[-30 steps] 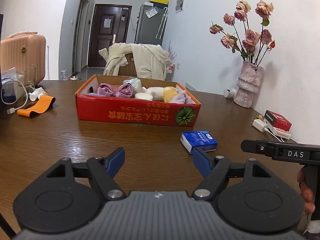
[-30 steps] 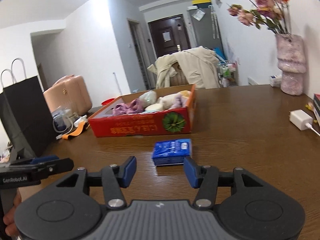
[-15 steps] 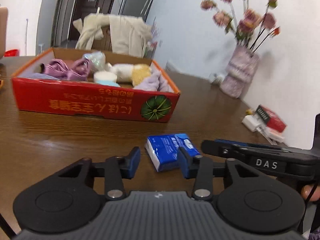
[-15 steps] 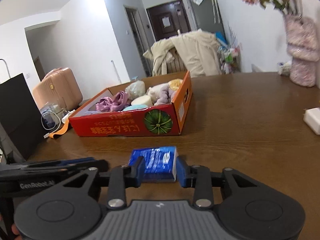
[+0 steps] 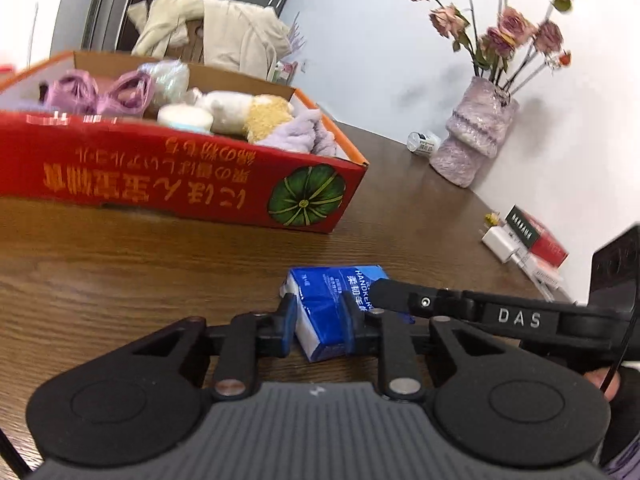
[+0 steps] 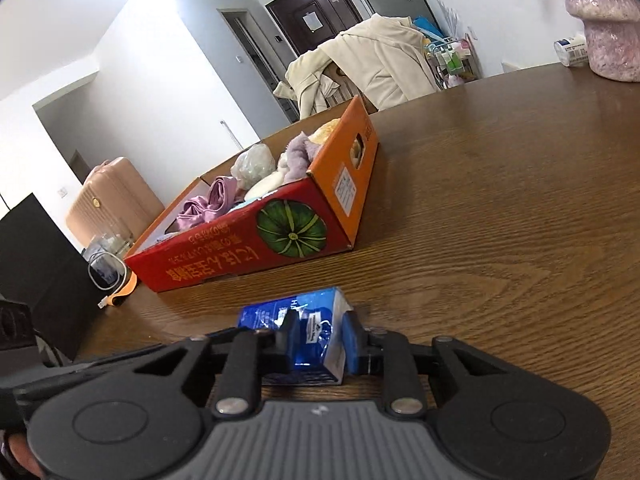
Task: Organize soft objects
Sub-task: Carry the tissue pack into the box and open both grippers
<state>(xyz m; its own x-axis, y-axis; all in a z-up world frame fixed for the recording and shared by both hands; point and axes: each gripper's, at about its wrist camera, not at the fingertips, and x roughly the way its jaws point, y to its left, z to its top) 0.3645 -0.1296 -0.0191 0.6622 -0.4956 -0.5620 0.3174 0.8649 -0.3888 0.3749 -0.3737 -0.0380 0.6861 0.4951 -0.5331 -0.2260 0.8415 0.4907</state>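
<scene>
A blue tissue pack (image 5: 334,308) lies on the brown table (image 5: 120,264), just in front of the red box (image 5: 168,178) and near the box corner with the green pumpkin picture. Both grippers are on the pack. The left gripper (image 5: 320,326) has its two blue fingers nearly closed, one on each side of the pack's near end, and both touch it. The right gripper (image 6: 318,338) is nearly closed too, and its blue fingers press on the two sides of the pack (image 6: 296,320) so the wrap looks squeezed. In the left view the black finger of the right gripper lies across the far right side of the pack. The pack looks like it sits on the table, but I cannot tell if it is lifted a little. The box (image 6: 256,248) is full of soft things: purple cloth (image 5: 100,92), a white round thing (image 5: 185,117), a yellow fluffy thing (image 5: 266,114) and a light purple fuzzy thing (image 5: 300,138). Far to the right of the box, by the wall, stands a pink vase (image 5: 474,136) with roses. A small red box (image 5: 536,236) and a white plug (image 5: 502,242) lie near the wall, to the right of the pack.
</scene>
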